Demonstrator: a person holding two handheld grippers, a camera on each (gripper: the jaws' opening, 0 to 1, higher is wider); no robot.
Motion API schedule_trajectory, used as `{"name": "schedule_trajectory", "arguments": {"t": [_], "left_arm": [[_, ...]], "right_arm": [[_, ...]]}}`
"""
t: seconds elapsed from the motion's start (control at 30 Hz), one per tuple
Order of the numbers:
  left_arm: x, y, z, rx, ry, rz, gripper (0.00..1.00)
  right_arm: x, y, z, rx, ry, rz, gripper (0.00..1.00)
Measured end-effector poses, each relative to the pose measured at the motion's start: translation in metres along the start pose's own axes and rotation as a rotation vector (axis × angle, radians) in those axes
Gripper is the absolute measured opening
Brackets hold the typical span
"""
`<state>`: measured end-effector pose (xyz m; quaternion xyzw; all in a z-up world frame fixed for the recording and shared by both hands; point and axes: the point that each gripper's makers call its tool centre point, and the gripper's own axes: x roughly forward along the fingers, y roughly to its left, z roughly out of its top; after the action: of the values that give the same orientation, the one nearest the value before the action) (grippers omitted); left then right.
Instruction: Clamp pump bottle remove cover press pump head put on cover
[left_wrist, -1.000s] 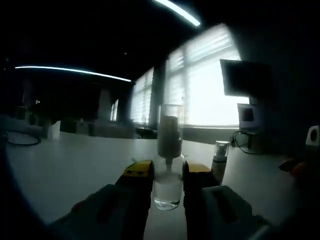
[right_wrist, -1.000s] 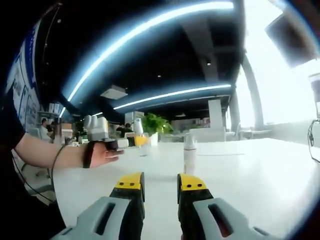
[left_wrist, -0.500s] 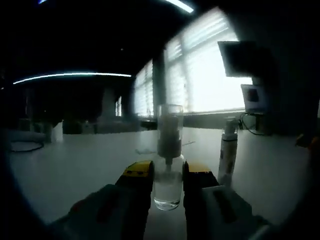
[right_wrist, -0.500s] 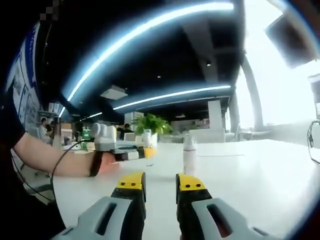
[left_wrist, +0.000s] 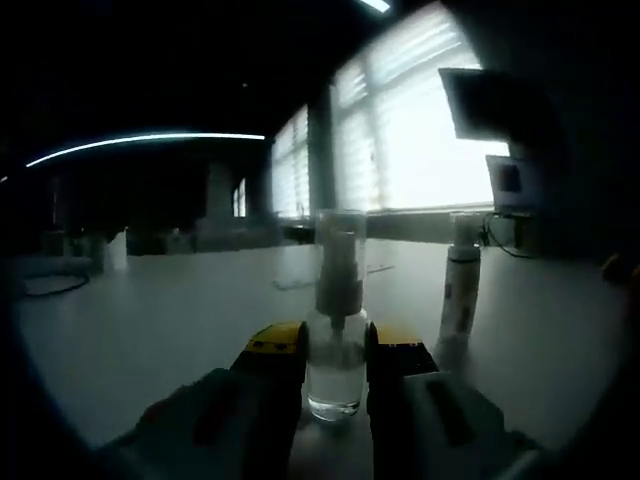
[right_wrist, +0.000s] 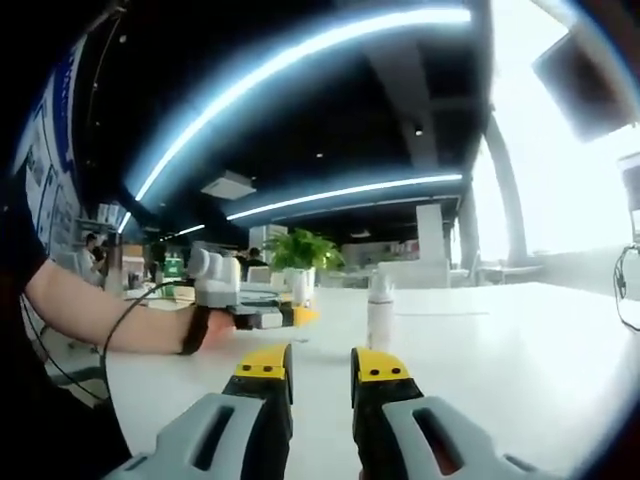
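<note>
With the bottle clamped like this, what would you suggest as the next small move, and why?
Probably bring the right gripper toward the clear cover to grip it. The left gripper holds the pump bottle upright with the cover on, while the right one's fingers are empty.

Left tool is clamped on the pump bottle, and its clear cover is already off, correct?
Not quite. The left tool is clamped on the pump bottle, but the clear cover is still on over the pump head, as the left gripper view shows.
</note>
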<state>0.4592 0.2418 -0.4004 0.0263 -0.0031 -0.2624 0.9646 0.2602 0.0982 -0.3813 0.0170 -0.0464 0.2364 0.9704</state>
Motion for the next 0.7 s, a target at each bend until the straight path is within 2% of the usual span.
{"name": "schedule_trajectory", "arguments": {"t": [0.17, 0.63, 0.7], "left_arm": [[0.0024, -0.0045, -0.0031, -0.002, 0.005, -0.021, 0.15], [0.0037, -0.0025, -0.0063, 0.001, 0.017, -0.005, 0.15], [0.0038, -0.0027, -0.0051, -0.021, 0.019, 0.0, 0.15]], "right_arm": [[-0.0004, -0.0005, 0.001, 0.002, -0.005, -0.001, 0.17], [-0.0012, -0.0047, 0.0047, 0.001, -0.03, -0.009, 0.17], [-0.0012, -0.0045, 0.0045, 0.0, -0.029, -0.008, 0.17]]}}
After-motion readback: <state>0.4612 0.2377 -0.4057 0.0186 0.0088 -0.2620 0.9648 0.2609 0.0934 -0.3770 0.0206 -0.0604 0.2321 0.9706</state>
